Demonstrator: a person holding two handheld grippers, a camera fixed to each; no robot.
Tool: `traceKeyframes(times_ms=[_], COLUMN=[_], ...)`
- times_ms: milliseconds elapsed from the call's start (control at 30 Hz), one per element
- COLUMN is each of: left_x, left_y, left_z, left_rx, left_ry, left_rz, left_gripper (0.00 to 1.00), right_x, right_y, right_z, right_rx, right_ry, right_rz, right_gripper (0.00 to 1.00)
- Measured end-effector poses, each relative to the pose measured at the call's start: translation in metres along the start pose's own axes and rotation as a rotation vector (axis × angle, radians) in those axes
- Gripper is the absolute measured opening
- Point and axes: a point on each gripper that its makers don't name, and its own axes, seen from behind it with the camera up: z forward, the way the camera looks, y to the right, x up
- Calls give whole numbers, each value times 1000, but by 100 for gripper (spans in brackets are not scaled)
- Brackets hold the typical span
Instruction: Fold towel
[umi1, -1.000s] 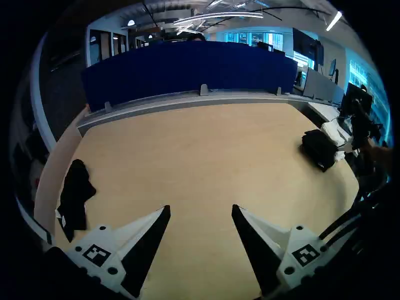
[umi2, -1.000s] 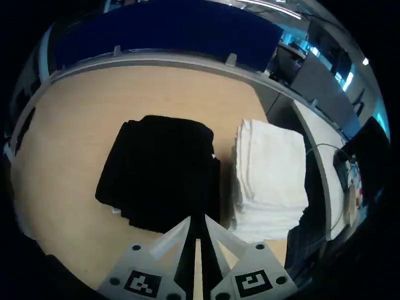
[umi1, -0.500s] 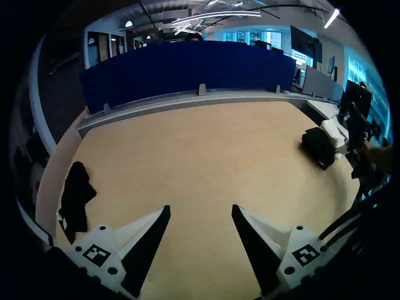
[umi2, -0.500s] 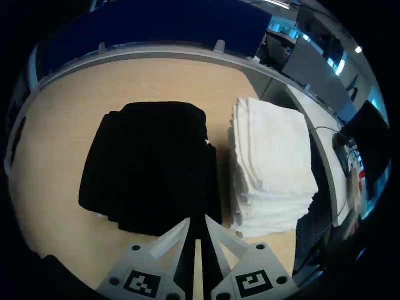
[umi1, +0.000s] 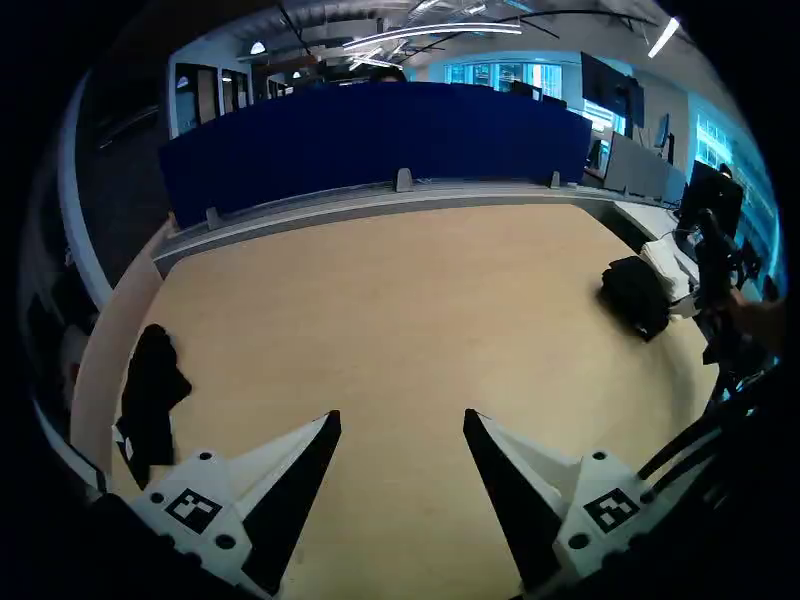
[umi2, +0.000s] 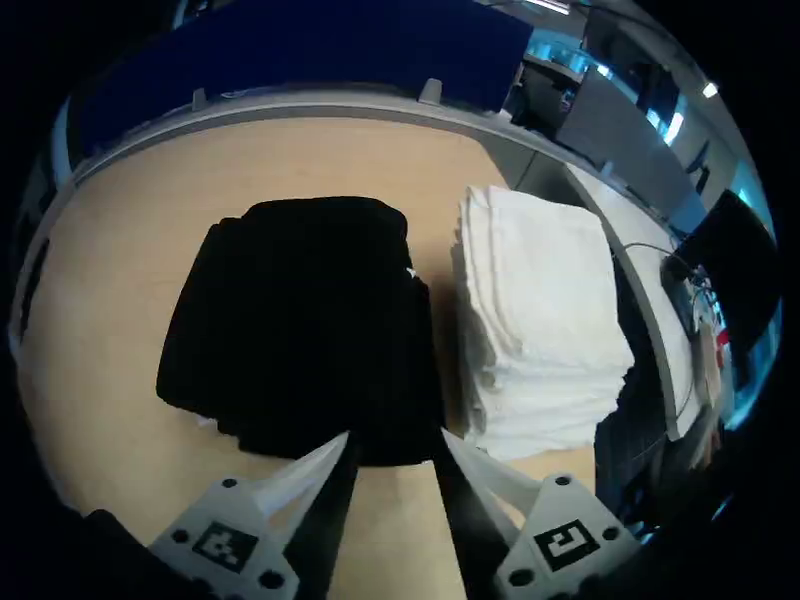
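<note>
Towel stacks first. In the left gripper view we see a pile of folded black towels (umi1: 638, 295) at three o'clock on the pale wooden table (umi1: 420, 300). A pile of folded white towels (umi1: 668, 262) lies just beyond it. A crumpled black cloth (umi1: 150, 390) lies at eight o'clock. Our left gripper (umi1: 402, 420), at six o'clock, is spread wide and holds nothing.

In the right gripper view the black towels (umi2: 300, 320) sit at the centre, with the white towels (umi2: 540, 320) just beside them at three o'clock. The right gripper (umi2: 392, 445), at six o'clock, has its fingers partly parted at the black pile's near edge, gripping nothing.
</note>
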Motion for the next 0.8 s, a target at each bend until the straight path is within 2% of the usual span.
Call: traceKeyframes(times_ms=[67,200,267,300,600,800], left_x=[1,2,3,3,2,1], left_y=[0,1,2,2,4,2], left_z=[0,1,2,2,3,1], left_rx=[-1,-4,-6,-7,-13,-9], left_ry=[1,2,3,3,3,5], left_rz=[3,6,6,5,6,-1], left_gripper=[91,91,91,91,91,91], right_x=[-2,-4,-3,-2,12,31], right_y=[1,0,-2,-3,-15,-36], right_z=[-3,-7,-10,-11,-22,-24], right_rx=[-4,-6,0,3,39,86], right_ry=[6,25,40,47,100,137], right_rz=[3,12,18,20,18,8], right_gripper=[70,84,97,98,100,100])
